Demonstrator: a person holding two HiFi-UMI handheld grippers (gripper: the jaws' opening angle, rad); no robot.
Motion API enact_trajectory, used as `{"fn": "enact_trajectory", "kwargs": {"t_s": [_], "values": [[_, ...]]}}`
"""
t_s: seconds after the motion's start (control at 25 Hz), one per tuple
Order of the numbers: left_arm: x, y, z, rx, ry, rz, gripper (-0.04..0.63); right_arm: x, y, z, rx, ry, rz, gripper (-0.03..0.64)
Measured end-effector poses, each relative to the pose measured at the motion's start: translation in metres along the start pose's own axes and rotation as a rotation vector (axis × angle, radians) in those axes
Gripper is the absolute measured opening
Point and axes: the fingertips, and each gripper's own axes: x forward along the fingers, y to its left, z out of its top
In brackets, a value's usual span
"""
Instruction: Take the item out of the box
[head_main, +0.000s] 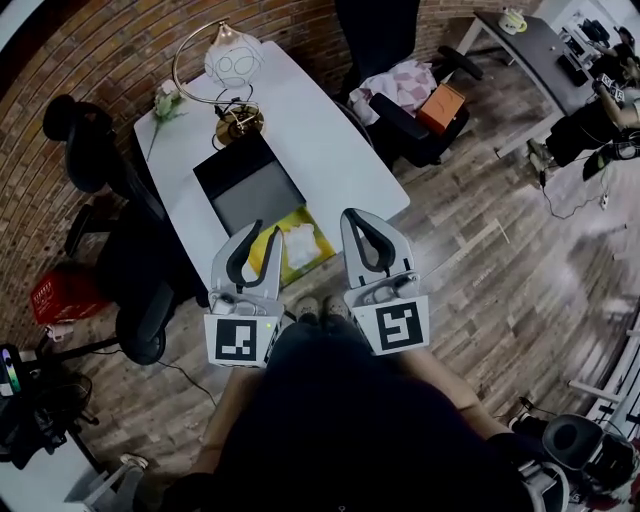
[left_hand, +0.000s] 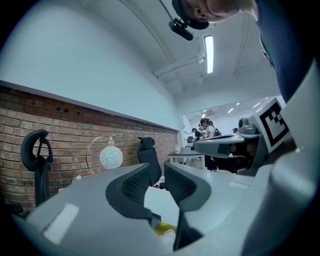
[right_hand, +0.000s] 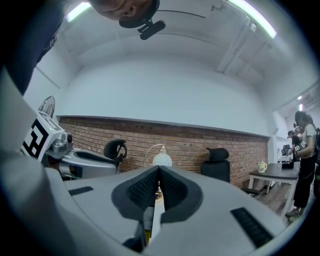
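A black box (head_main: 250, 185) with a grey inside lies open on the white table (head_main: 330, 150). Just in front of it, at the table's near edge, sits a yellow package (head_main: 300, 245) with something white on it. My left gripper (head_main: 266, 232) hovers over the near edge beside the yellow package, its jaws apart and empty. In the left gripper view, the left gripper (left_hand: 157, 172) shows a clear gap, with a bit of yellow (left_hand: 165, 229) below. My right gripper (head_main: 362, 215) hangs over the table's near right corner. Seen in its own view, the right gripper (right_hand: 159, 170) has its tips touching and holds nothing.
A globe lamp (head_main: 232, 65) on a gold arc and a small flower (head_main: 165, 100) stand at the table's far end. Black office chairs (head_main: 75, 130) flank the table on the left. Another chair with pink cloth (head_main: 400, 85) and an orange box (head_main: 442, 105) is on the right.
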Motion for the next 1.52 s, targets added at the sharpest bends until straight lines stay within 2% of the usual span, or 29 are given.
{"fn": "enact_trajectory", "kwargs": {"t_s": [0.16, 1.04, 1.4, 1.52], "values": [[0.002, 0.001, -0.023, -0.002, 0.048, -0.025, 0.091, 0.001, 0.002, -0.007, -0.007, 0.019, -0.007, 0.012], [0.028, -0.041, -0.163, 0.029, 0.339, -0.279, 0.11, 0.006, -0.003, -0.046, 0.0, 0.134, -0.034, 0.012], [0.027, -0.054, -0.22, 0.048, 0.482, -0.343, 0.112, 0.005, -0.009, -0.054, 0.003, 0.168, -0.056, 0.012], [0.028, -0.055, -0.231, 0.056, 0.505, -0.354, 0.114, 0.005, -0.011, -0.056, -0.001, 0.172, -0.064, 0.012]]}}
